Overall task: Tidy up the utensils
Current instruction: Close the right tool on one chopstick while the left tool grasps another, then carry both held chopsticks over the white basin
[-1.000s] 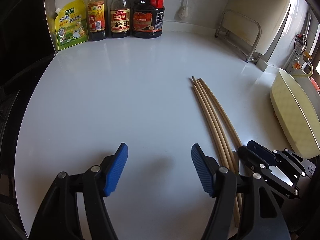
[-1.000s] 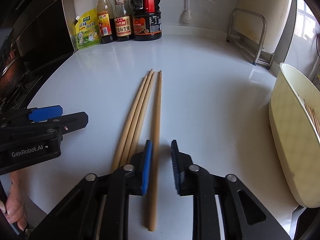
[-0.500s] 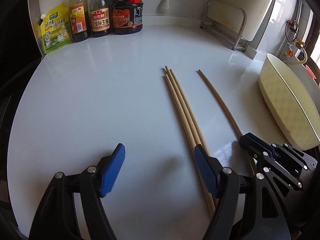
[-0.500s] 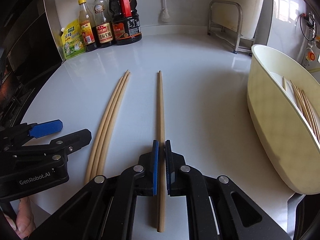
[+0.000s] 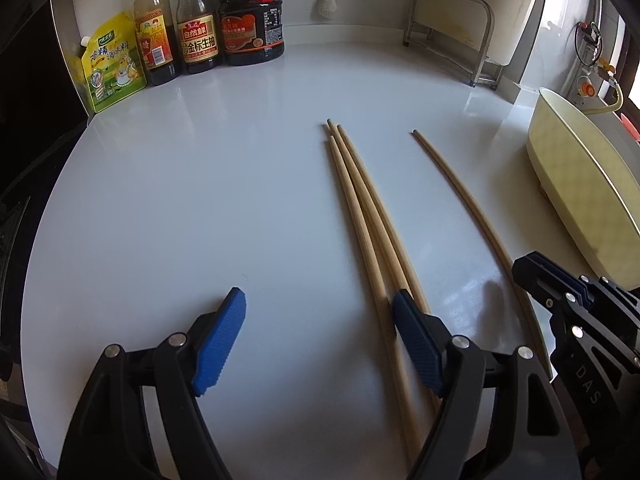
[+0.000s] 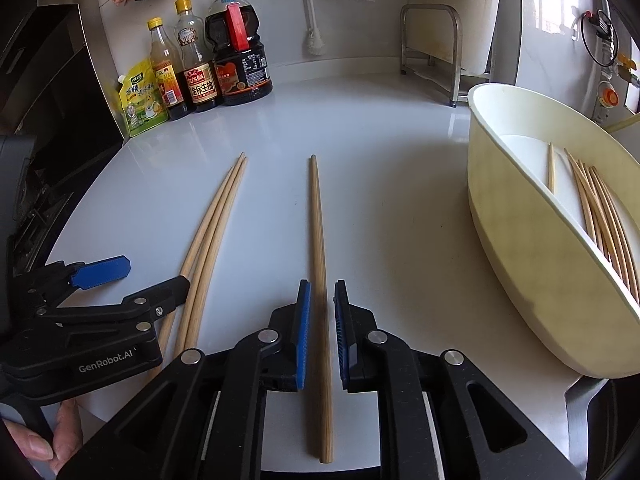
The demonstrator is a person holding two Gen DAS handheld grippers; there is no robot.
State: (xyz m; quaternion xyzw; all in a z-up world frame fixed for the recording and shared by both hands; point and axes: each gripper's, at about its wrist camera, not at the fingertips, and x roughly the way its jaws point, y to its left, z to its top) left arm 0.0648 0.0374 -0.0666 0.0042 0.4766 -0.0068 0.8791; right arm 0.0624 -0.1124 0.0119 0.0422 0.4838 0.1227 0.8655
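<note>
A single wooden chopstick point(image 6: 318, 232) lies on the white counter between the blue pads of my right gripper point(image 6: 320, 332). The jaws stand slightly apart, a small gap on each side of the stick. It also shows in the left wrist view point(image 5: 460, 188). A bundle of three chopsticks point(image 5: 368, 216) lies to its left, also in the right wrist view point(image 6: 212, 216). My left gripper point(image 5: 316, 344) is wide open and empty, its right finger resting over the bundle's near end. A cream oval basket point(image 6: 516, 240) at the right holds several chopsticks point(image 6: 600, 216).
Sauce bottles point(image 6: 208, 60) and a yellow pouch point(image 6: 140, 98) stand at the back left by the wall. A metal rack point(image 6: 434, 52) stands at the back right. A dark stove area point(image 6: 44, 128) borders the counter's left edge.
My right gripper closed on one chopstick and slid it right, away from the bundle, then its jaws opened slightly. My left gripper shifted so its right finger lies over the bundle.
</note>
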